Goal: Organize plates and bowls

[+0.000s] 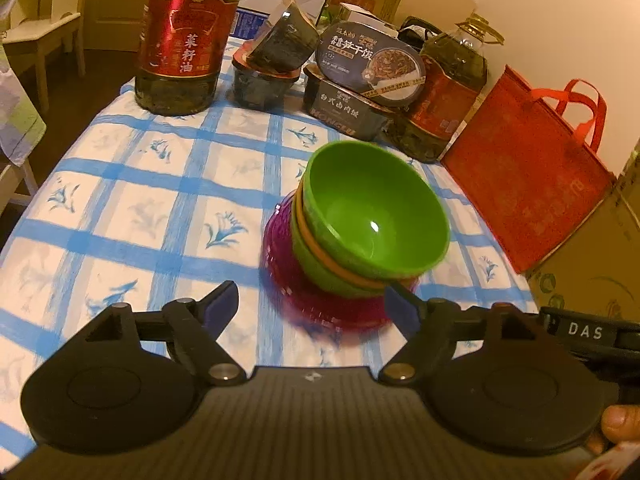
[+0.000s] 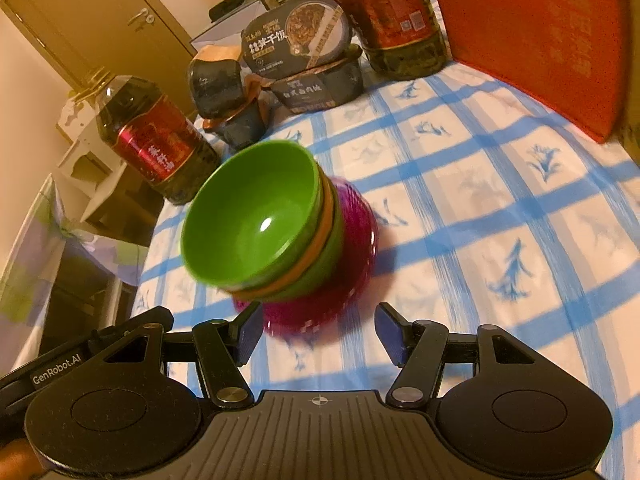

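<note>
- checked blue-and-white tabletop (image 1: 140, 208) carries our work, with oil bottles (image 1: 188, 36) and boxed meals (image 1: 360, 80) crowded along its far edge.
- we see the stacked bowls (image 1: 372, 216) nested on the purple plates (image 1: 320, 300) — one pile saves space.
- left claw (image 1: 316, 308) gapes wide, empty; right claw (image 2: 316, 332) stands part open, holding nothing.

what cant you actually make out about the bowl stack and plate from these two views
- Left wrist view: the magenta plate is motion-blurred; its near rim sits behind the left gripper finger.
- Both views: the bowls under the top green bowl show only rims, so their count is uncertain.
- Right wrist view: the plate's left part is hidden by the bowls.
</note>
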A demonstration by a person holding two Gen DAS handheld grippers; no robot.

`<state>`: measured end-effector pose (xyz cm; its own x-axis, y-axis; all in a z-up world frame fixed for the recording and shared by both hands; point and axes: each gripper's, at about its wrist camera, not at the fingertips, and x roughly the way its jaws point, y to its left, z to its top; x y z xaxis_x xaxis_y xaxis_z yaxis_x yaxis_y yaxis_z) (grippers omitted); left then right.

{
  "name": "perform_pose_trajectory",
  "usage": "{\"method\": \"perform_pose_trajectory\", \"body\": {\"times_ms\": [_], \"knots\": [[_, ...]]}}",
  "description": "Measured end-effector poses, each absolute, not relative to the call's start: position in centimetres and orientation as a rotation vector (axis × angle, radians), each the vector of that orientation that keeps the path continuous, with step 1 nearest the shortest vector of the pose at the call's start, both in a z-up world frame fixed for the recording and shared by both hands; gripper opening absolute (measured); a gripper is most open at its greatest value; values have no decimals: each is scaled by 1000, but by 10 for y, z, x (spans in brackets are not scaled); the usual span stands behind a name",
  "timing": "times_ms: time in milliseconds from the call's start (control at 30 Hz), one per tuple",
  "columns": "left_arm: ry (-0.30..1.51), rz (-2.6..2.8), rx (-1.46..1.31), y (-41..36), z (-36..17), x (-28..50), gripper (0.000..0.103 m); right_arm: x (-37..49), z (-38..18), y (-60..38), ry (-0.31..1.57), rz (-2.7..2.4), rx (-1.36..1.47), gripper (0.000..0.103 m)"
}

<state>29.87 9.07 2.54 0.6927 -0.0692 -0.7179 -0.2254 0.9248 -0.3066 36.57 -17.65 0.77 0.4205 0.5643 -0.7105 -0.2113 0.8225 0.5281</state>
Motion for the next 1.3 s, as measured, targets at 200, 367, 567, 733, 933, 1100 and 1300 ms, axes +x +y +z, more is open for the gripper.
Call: {"method": "perform_pose_trajectory", "body": {"times_ms": [200, 367, 567, 733, 933, 1100, 1300], "knots": [[824, 123, -330, 79, 23, 268, 78, 332, 7, -182, 1015, 502, 343, 62], [823, 138, -269, 65, 22, 241, 80, 304, 7, -186, 995, 492, 308, 62], [811, 160, -197, 51, 23, 209, 86, 272, 13, -193, 951, 489, 266, 62], [796, 161, -194, 46, 24, 181, 87, 247, 17, -195, 922, 498, 215, 62], [765, 139, -197, 38, 31, 151, 90, 217, 18, -200, 908, 501, 200, 62], [779, 142, -220, 34, 32, 129, 90, 194, 19, -206, 899, 506, 199, 62], [786, 153, -222, 30, 31, 103, 90, 166, 19, -213, 883, 508, 161, 62]]}}
